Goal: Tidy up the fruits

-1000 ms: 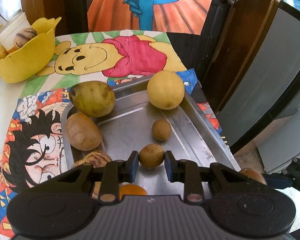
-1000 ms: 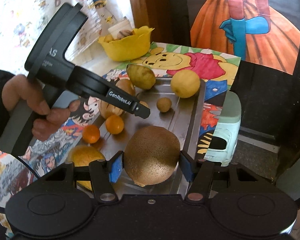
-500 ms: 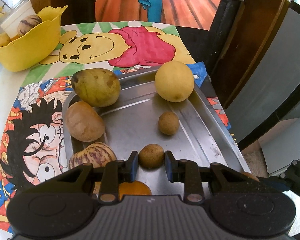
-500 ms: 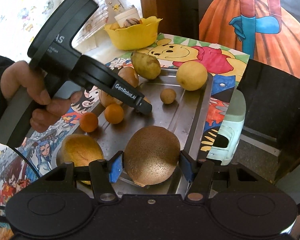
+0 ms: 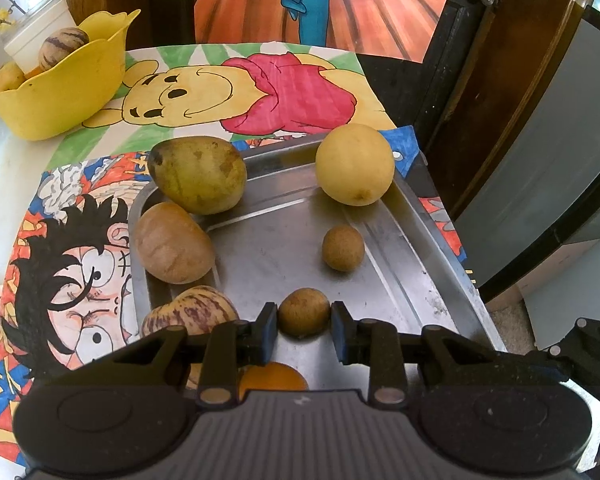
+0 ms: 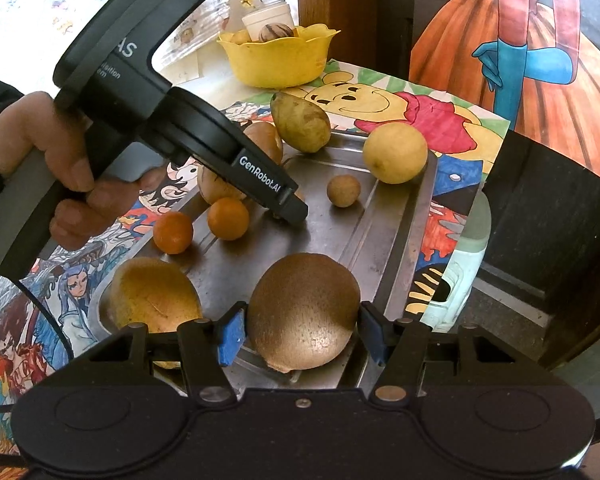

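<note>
Left gripper (image 5: 304, 314) eased farther along tray (image 5: 400, 280), jaws apart astride small brown fruit (image 5: 303, 311), unclamped; right gripper (image 6: 300, 330) stayed clamped on kiwi (image 6: 304, 310).

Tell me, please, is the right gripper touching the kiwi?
Touching: the right wrist view shows the right gripper with both pads pressed against the kiwi.

Table (image 5: 4, 168) carrying cartoon drawings (image 5: 260, 92) spread over most of its top. Metal tray (image 5: 268, 248) lying on the drawings at centre; yellow bowl (image 5: 64, 96) sitting at 10 o'clock, partly on a drawing's edge. One small orange (image 6: 173, 232) resting just outside the tray rim.
</note>
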`<move>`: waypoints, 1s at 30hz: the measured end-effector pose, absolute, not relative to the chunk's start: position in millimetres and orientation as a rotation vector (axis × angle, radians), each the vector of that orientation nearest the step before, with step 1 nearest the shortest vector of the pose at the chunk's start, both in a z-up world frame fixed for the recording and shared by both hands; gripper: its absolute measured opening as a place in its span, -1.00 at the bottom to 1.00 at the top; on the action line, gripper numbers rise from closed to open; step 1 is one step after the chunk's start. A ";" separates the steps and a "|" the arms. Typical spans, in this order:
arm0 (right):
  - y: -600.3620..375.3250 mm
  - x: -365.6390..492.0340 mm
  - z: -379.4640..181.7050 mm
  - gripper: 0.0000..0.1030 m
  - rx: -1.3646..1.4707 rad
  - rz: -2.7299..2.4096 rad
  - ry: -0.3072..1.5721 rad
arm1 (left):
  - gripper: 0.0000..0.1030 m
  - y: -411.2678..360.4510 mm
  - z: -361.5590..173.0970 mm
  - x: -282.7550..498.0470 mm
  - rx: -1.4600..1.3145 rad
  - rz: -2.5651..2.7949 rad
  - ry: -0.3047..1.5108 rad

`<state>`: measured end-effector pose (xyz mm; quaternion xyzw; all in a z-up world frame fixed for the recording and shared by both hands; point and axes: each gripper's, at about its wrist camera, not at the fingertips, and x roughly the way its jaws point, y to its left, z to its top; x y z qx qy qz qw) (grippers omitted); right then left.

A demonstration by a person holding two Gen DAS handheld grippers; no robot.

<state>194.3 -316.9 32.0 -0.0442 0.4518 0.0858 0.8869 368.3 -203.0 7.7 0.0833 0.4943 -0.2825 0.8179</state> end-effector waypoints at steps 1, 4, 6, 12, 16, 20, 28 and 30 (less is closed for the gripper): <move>-316.7 193.9 31.9 0.19 -0.091 0.177 0.939 | -0.37 -203.0 7.7 368.1 0.182 -0.604 1.054; -317.4 194.4 32.0 0.20 -0.087 0.175 0.939 | -0.37 -202.4 7.5 366.2 0.190 -0.609 1.056; -317.4 194.6 32.0 0.20 -0.088 0.174 0.940 | -0.37 -201.7 7.6 365.6 0.188 -0.614 1.061; -318.1 194.2 32.1 0.20 -0.084 0.174 0.942 | -0.26 -198.9 8.7 363.3 0.163 -0.621 1.073; -318.0 194.3 31.9 0.21 -0.082 0.172 0.941 | -0.16 -196.7 10.1 360.8 0.145 -0.627 1.065; -318.2 194.4 31.9 0.21 -0.082 0.172 0.942 | -0.13 -194.5 12.0 360.1 0.130 -0.625 1.060; -316.6 192.5 31.2 0.34 -0.073 0.171 0.944 | -0.03 -188.7 21.2 355.3 0.093 -0.625 1.040; -316.5 192.6 30.8 0.37 -0.074 0.173 0.944 | 0.04 -187.6 23.1 353.8 0.089 -0.624 1.032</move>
